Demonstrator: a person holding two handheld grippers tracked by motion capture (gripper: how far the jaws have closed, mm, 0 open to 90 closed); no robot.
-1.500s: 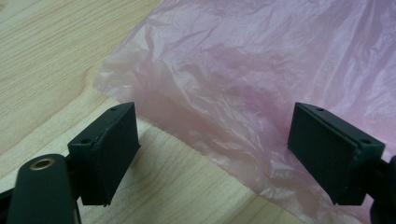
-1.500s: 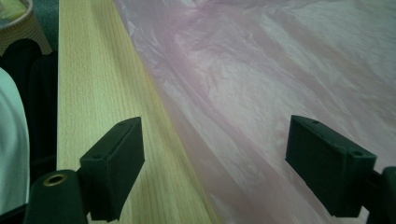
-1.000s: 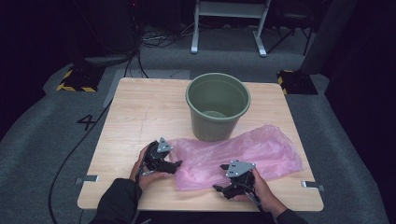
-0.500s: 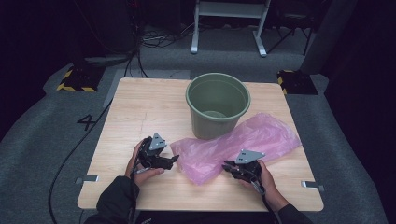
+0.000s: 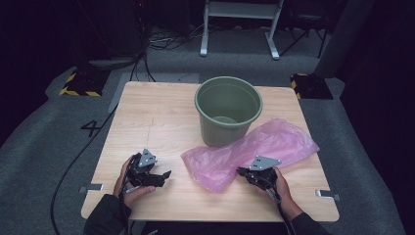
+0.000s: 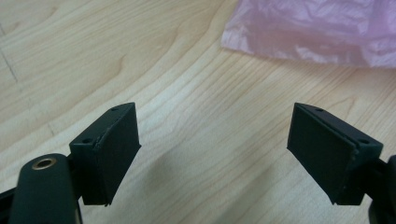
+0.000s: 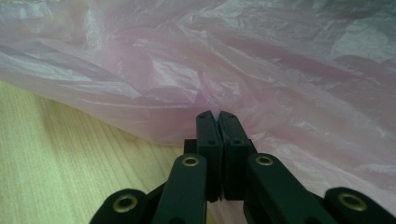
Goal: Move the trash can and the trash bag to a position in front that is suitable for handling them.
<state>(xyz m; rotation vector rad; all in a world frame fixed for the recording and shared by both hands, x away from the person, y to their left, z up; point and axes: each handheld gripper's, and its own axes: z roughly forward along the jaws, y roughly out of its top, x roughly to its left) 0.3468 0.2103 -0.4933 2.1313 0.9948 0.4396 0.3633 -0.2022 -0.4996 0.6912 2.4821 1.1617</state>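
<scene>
A crumpled pink plastic bag lies on the wooden table, in front of a green bucket. My right gripper sits at the bag's near edge. In the right gripper view its jaws have just been closing and now meet on a fold of the pink bag, whose wrinkles gather at the tips. My left gripper is left of the bag, low over bare wood. In the left gripper view it stands open with nothing between the pads, and the bag's corner lies ahead of it.
The bucket stands upright at the table's middle back, touching the bag's far side. Bare wood spreads left of the bucket and along the near edge. Metal brackets stick out at the front corners. Cables and a white frame are on the floor behind.
The right gripper's jaws went from wide open to shut at the bag's near edge. The left gripper slid left, away from the bag, staying open.
</scene>
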